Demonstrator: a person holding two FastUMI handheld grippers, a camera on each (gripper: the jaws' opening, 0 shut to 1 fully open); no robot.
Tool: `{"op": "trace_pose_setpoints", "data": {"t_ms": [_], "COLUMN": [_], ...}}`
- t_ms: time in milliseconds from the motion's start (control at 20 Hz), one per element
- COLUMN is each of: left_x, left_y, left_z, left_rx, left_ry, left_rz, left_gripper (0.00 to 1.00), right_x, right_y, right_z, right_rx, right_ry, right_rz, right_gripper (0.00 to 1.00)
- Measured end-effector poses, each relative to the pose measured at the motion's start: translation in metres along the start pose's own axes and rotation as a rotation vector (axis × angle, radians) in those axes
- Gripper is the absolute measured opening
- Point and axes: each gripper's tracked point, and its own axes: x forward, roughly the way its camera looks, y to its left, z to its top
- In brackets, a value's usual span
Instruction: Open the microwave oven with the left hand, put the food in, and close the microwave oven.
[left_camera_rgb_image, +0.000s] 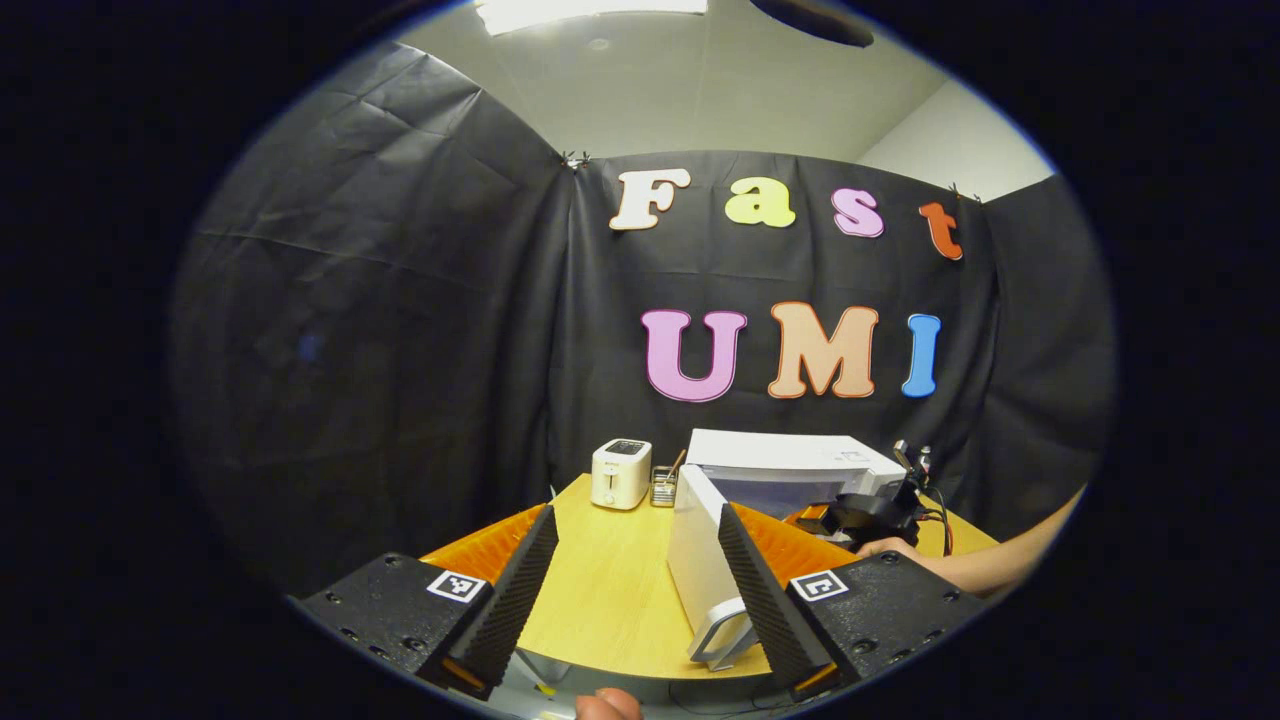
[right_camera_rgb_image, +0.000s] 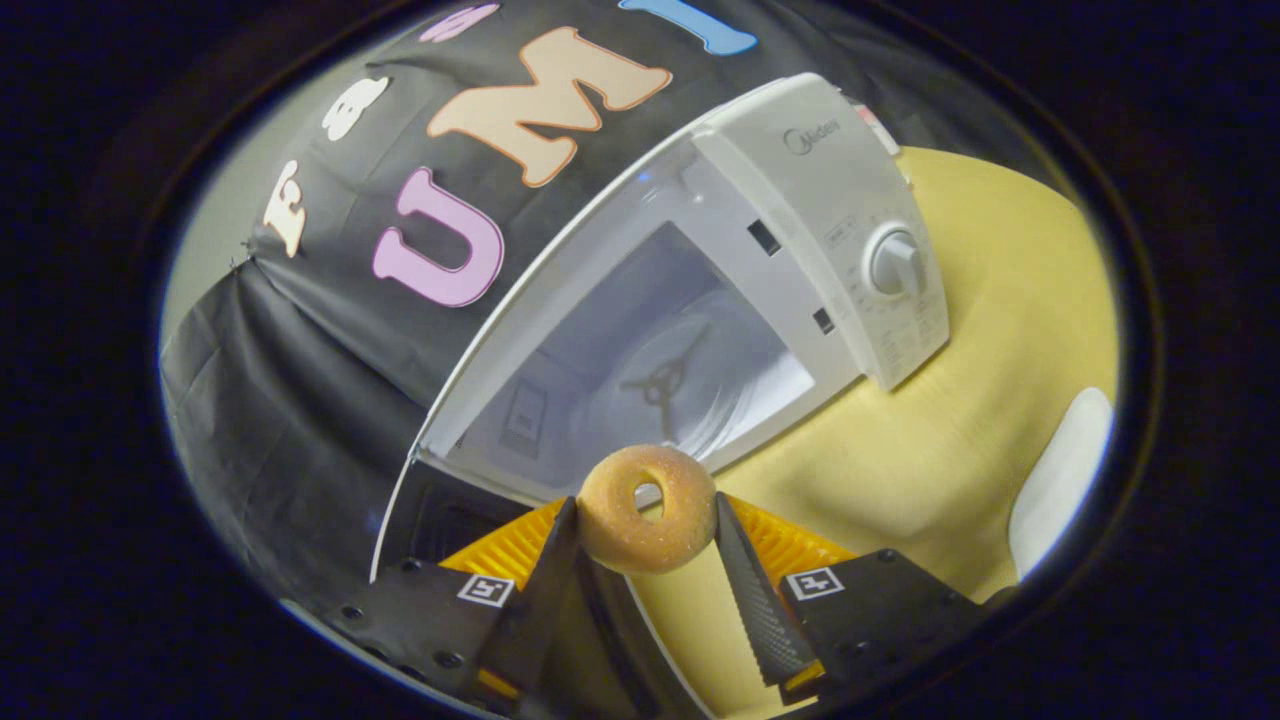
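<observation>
Half the microwave (right_camera_rgb_image: 700, 280) door's (right_camera_rgb_image: 440, 520) hidden behind right tool (right_camera_rgb_image: 645, 545) w/ donut (right_camera_rgb_image: 645, 520).

The left gripper view looks level from the bench (left_camera_rgb_image: 610, 590) edge, well back, toward the microwave (left_camera_rgb_image: 790, 470). The right gripper view, tilted, sits close to the open microwave (right_camera_rgb_image: 700, 290), which both views share.

Right tongs (right_camera_rgb_image: 645, 535) clamped on a doughnut (right_camera_rgb_image: 645, 522), both fingers pressing its sides, held just in front of the microwave oven (right_camera_rgb_image: 800, 200). Door (right_camera_rgb_image: 400, 520) swung open at left; cavity shows the glass turntable (right_camera_rgb_image: 690, 385). Oven sits on the tabletop (right_camera_rgb_image: 1000, 380), dial (right_camera_rgb_image: 893, 262) on its control panel.
</observation>
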Motion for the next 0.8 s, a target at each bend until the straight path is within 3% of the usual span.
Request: {"op": "trace_pose_setpoints", "data": {"t_ms": [800], "left_x": [-0.002], "left_y": [0.029], "left_z": [-0.017], "left_rx": [0.003], "left_ry": [0.067], "left_rz": [0.105], "left_gripper": [0.95], "right_x": [0.098], "right_y": [-0.004], "right_z": [0.028], "right_rx": [0.295], "right_ry": [-0.172], "right_rz": [-0.111], "right_gripper": [0.75]}}
